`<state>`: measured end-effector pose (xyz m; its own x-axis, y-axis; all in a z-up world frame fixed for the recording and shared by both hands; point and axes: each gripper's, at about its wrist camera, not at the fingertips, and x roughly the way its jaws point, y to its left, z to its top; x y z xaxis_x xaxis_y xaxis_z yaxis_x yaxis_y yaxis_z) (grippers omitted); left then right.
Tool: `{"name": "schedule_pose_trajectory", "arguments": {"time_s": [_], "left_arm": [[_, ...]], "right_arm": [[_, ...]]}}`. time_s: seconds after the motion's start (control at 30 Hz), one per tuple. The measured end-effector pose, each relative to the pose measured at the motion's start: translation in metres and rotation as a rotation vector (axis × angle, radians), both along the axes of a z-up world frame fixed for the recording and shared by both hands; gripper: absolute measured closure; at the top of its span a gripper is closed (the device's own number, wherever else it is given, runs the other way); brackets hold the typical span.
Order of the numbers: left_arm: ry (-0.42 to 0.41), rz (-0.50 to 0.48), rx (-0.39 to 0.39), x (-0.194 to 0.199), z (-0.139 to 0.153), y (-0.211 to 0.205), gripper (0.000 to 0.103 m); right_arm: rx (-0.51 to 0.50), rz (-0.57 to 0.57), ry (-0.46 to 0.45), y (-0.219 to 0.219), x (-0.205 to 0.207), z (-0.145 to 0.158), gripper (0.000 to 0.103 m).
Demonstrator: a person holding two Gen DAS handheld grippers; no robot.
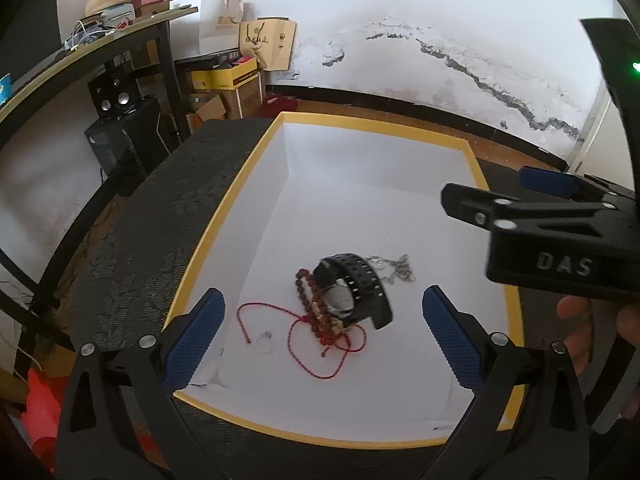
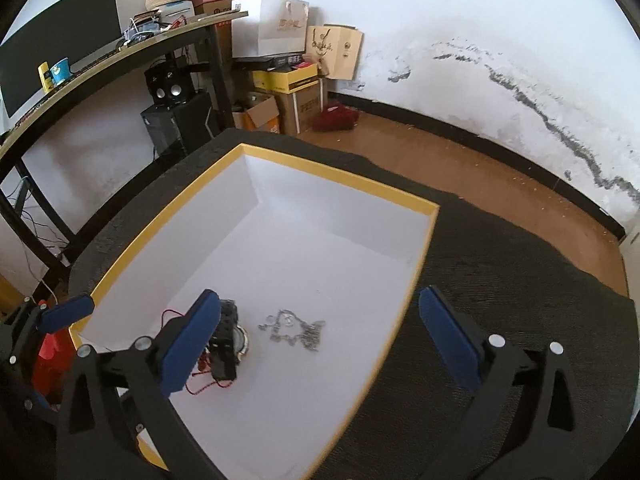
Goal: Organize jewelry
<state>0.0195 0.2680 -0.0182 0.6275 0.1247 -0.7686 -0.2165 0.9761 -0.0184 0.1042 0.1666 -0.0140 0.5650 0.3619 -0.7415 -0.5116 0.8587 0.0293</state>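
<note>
Where beads [image 1: 320, 316] tangle, ribbed watch [image 1: 352, 288] overlaps silver chain [image 2: 296, 330]

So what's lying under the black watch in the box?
The black watch rests on the brown bead bracelet and red cord; the silver chain runs behind it. Whatever lies directly beneath the strap is covered.

Left hand-held gripper [image 1: 323, 334] jaws spread, right hand-held gripper [image 2: 320, 340] likewise
</note>
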Motion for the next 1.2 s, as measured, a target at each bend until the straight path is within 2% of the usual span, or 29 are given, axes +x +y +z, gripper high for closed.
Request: {"name": "schedule_pose_trajectory", "arguments": {"time_s": [0.2,0.37,0.57,0.9,1.0,1.2], "left_arm": [[-0.014,-0.035,-0.002,0.005,0.006,-0.021,0.007],[-0.029,-0.092,-0.006,0.012,0.013,-0.054,0.007],[-0.047,-0.181,0.001,0.019,0.019,-0.108,0.007],[-0.048,-0.346,0.019,0.026,0.017,-0.226,0.007],[-0.037,-0.385,-0.003,0.025,0.013,-0.257,0.006],[-0.026,-0.410,0.015,0.022,0.003,-0.300,0.006]], "right_arm": [[0.003,-0.069,-0.042,-0.040,-0.011,0.014,0.007],[-0.013,-0.140,-0.062,-0.085,-0.022,0.022,0.007],[-0.025,-0.260,-0.071,-0.165,-0.037,0.024,0.007],[-0.053,-0.467,-0.025,-0.304,-0.066,-0.007,0.007],[-0.064,-0.510,-0.014,-0.335,-0.079,-0.018,0.007],[-0.085,-0.553,0.001,-0.385,-0.097,-0.039,0.007]]}}
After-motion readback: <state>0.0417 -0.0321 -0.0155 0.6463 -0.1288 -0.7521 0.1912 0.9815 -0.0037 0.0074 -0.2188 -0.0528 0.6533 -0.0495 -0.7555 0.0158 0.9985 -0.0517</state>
